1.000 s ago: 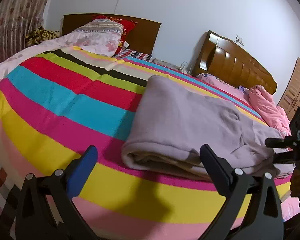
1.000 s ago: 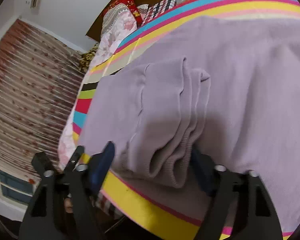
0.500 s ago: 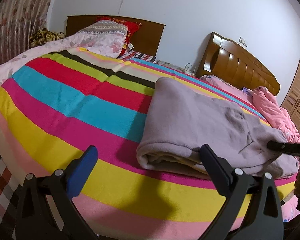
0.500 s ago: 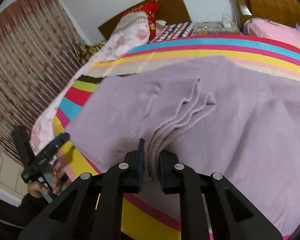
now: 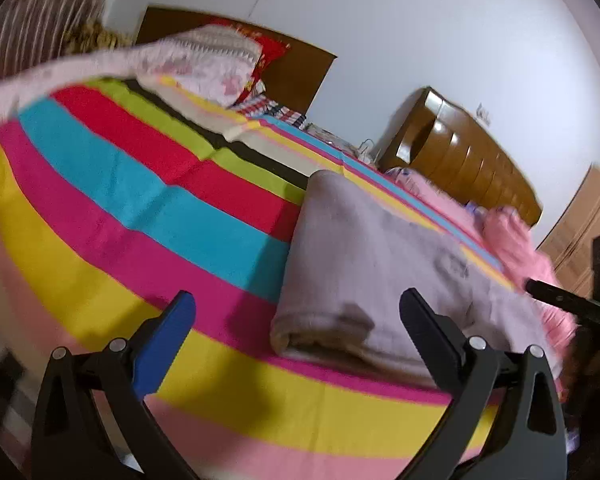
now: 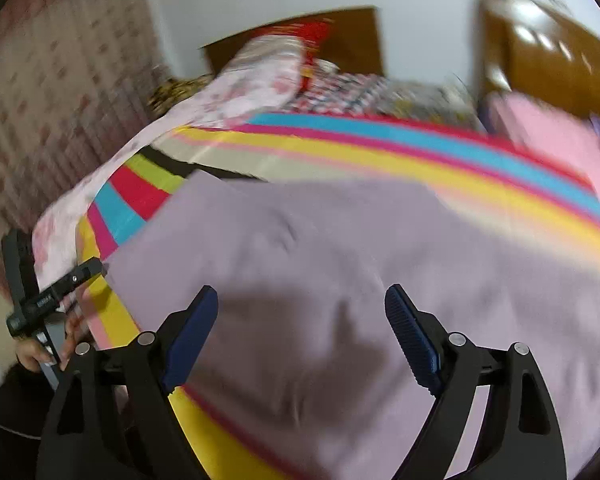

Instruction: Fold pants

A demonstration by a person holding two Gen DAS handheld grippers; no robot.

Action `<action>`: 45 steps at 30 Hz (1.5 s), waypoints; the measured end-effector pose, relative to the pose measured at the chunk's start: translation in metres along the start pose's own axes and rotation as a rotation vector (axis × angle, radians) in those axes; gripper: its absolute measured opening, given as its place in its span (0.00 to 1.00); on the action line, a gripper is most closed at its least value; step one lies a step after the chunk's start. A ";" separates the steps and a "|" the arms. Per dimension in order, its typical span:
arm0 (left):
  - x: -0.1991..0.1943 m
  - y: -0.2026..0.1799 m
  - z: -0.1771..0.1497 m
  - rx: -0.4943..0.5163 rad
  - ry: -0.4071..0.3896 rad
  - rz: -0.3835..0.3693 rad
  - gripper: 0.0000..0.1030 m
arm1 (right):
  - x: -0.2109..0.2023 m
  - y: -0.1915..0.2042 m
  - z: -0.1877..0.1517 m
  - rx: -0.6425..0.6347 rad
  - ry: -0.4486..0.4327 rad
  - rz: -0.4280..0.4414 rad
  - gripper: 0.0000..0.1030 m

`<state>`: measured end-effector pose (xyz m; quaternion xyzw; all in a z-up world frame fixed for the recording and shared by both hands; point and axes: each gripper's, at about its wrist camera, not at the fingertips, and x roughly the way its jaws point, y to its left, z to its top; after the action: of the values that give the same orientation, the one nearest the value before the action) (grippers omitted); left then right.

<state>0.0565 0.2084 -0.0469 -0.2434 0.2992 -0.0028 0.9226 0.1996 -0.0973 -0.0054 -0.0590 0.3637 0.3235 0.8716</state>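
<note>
Step in hand, as I read it — release after a fold. The right gripper (image 6: 300, 332) has just been opening; its jaws are standing wide above the lilac pants (image 6: 320, 264) with nothing between the pads, the cloth lying flat beneath them. The left gripper (image 5: 296, 332) is also hanging open and empty, its blue pad over the striped bedspread (image 5: 120, 208) and its other finger in front of the near corner of the bundle.

The pants (image 5: 364, 256) are lying on the bedspread as a thick folded stack, the rolled edge facing the left wrist camera, the far end running toward the pink bedding (image 5: 516, 240) and the wooden headboard (image 5: 472, 168).

Both views are smearing with motion, so fine creases are unreadable.

Next move, a judgement — either a last fold across the stack or a tidy-up. That calls for both claws to be closing on the near edge, pinching all layers together so the stack is not sliding apart on the lift.
</note>
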 end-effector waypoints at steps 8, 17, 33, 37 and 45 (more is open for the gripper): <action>0.020 0.000 0.013 -0.069 0.081 -0.020 0.98 | 0.153 0.044 0.106 -0.218 0.189 0.324 0.71; 0.047 -0.023 0.015 0.136 0.132 0.046 0.66 | 0.219 0.079 0.121 -0.296 0.287 0.347 0.34; 0.041 -0.002 0.021 0.042 0.122 0.054 0.69 | 0.206 0.084 0.131 -0.239 0.173 0.252 0.23; 0.011 -0.039 0.032 0.140 -0.008 -0.067 0.82 | 0.161 0.084 0.124 -0.282 0.107 0.270 0.23; 0.091 -0.063 0.034 0.201 0.223 -0.167 0.90 | 0.111 0.005 0.093 -0.029 0.075 0.135 0.44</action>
<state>0.1590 0.1543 -0.0443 -0.1722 0.3767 -0.1361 0.9000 0.3108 -0.0038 -0.0114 -0.0591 0.3943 0.3844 0.8326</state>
